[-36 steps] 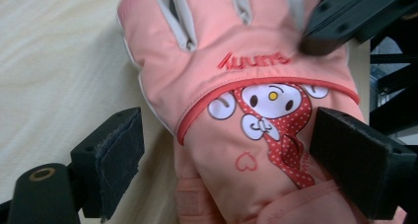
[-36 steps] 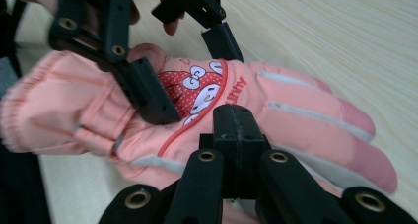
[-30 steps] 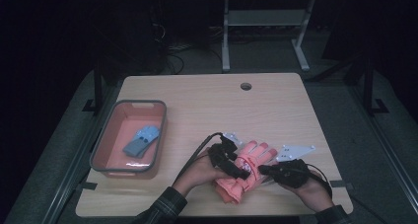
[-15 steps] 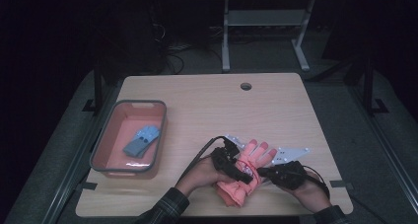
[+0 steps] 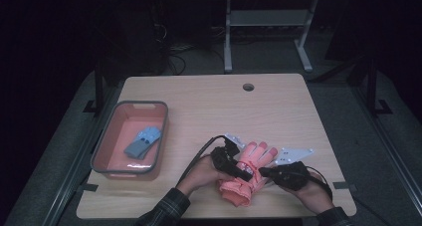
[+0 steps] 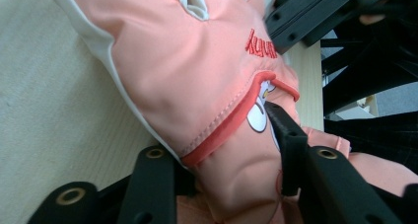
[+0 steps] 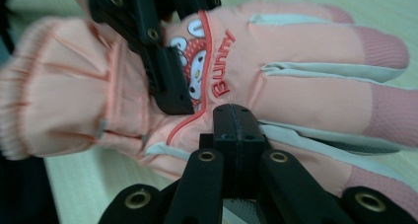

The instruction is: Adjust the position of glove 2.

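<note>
Since 1 sec ago the left gripper [image 5: 242,170] has been squeezing its jaws in, and now they pinch the wrist part of the pink glove [image 5: 248,172]. The glove itself lies in about the same spot as before, and both hands sit about where they were.

In the left gripper view the pink glove [image 6: 197,76] bulges up between the two black jaws. The right gripper [image 5: 265,172] is clenched tight, its tips pressed together against the glove's edge. In the right gripper view its closed tips [image 7: 240,135] meet at the glove [image 7: 305,71], just below the word "Bunny"; whether they nip any cloth I can't tell.

The glove lies on the wood table [image 5: 209,111], near the front edge, fingers pointing away from the person. Well left of the glove is a pink bin [image 5: 112,136] w/ a small blue glove [image 5: 143,141] inside. Far behind the glove, the table has a round hole [image 5: 248,87]. The room round the table is dark, w/ a pale metal stand [image 5: 266,22] at the back.
</note>
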{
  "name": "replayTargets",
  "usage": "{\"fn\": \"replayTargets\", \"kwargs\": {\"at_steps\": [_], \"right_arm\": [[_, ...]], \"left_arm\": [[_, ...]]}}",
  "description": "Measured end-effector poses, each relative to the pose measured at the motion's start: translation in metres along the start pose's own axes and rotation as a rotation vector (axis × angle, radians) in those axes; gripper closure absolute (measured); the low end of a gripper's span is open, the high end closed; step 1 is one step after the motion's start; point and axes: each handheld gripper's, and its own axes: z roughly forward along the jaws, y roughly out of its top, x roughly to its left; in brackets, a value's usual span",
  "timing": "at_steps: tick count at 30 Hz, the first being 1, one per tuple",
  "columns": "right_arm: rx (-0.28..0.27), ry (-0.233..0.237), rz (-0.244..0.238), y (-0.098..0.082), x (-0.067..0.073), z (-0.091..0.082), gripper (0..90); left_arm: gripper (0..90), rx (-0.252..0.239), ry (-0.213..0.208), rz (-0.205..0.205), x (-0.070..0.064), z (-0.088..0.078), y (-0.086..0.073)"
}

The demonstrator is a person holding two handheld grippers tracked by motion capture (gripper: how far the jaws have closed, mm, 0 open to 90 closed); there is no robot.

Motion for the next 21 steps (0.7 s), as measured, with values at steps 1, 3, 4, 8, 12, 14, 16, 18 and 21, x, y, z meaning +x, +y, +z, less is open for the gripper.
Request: {"fn": "replayTargets", "kwargs": {"at_steps": [1, 3, 4, 8, 12, 14, 16, 18, 21], "right_arm": [[-0.018, 0.007, 0.006, 0.000, -0.001, -0.004, 88.2], [-0.036, 0.008, 0.011, 0.000, -0.002, -0.010, 85.1], [-0.049, 0.007, 0.011, 0.000, -0.002, -0.013, 83.8], [-0.097, -0.021, 0.036, -0.003, -0.009, -0.022, 81.5], [-0.115, -0.060, 0.061, -0.008, -0.018, -0.027, 75.6], [-0.114, -0.078, 0.071, -0.010, -0.022, -0.026, 71.5], [-0.099, -0.094, 0.081, -0.013, -0.025, -0.023, 63.8], [-0.074, -0.104, 0.092, -0.016, -0.029, -0.018, 54.3], [-0.035, -0.138, 0.103, -0.021, -0.032, -0.008, 42.9]], "left_arm": [[64.5, -0.004, 0.001, 0.000, -0.001, -0.001, 0.000], [65.6, 0.000, 0.000, 0.004, -0.001, -0.003, 0.001], [65.8, 0.002, 0.002, 0.007, -0.002, -0.004, 0.001], [66.5, 0.002, 0.050, 0.026, -0.003, -0.020, 0.002], [66.4, -0.009, 0.098, 0.025, 0.000, -0.040, 0.000], [66.4, -0.018, 0.126, 0.013, 0.001, -0.049, -0.001], [66.3, -0.032, 0.142, 0.009, 0.002, -0.056, -0.002], [66.3, -0.051, 0.145, 0.000, 0.003, -0.063, -0.002], [66.1, -0.078, 0.166, -0.013, 0.003, -0.073, -0.002]]}}
